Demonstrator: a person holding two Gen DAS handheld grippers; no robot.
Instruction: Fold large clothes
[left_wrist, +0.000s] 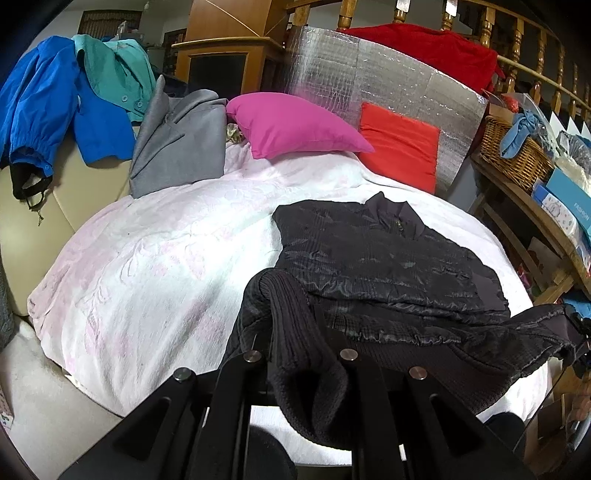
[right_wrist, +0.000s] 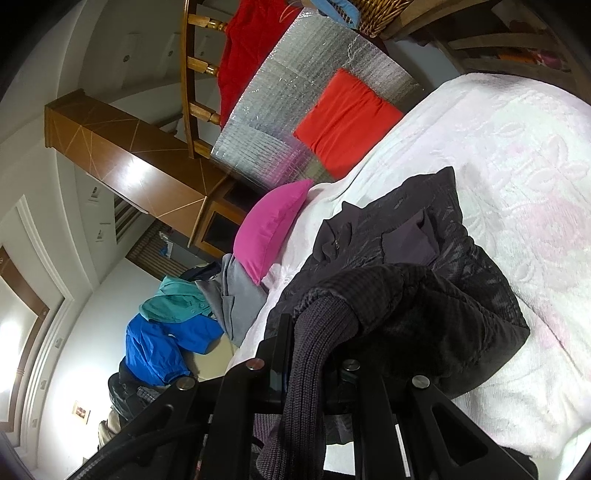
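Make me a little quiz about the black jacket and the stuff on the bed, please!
1. True or false: the pink pillow lies on top of the black jacket.
2. What does the left hand-held gripper pinch? A) the jacket's ribbed knit edge B) the grey coat C) the white blanket
3. Fill in: the right hand-held gripper is shut on the jacket's ribbed ____.

Key:
1. False; the pillow sits apart from it, farther up the bed.
2. A
3. Knit edge; whether it is a cuff or the hem cannot be told.
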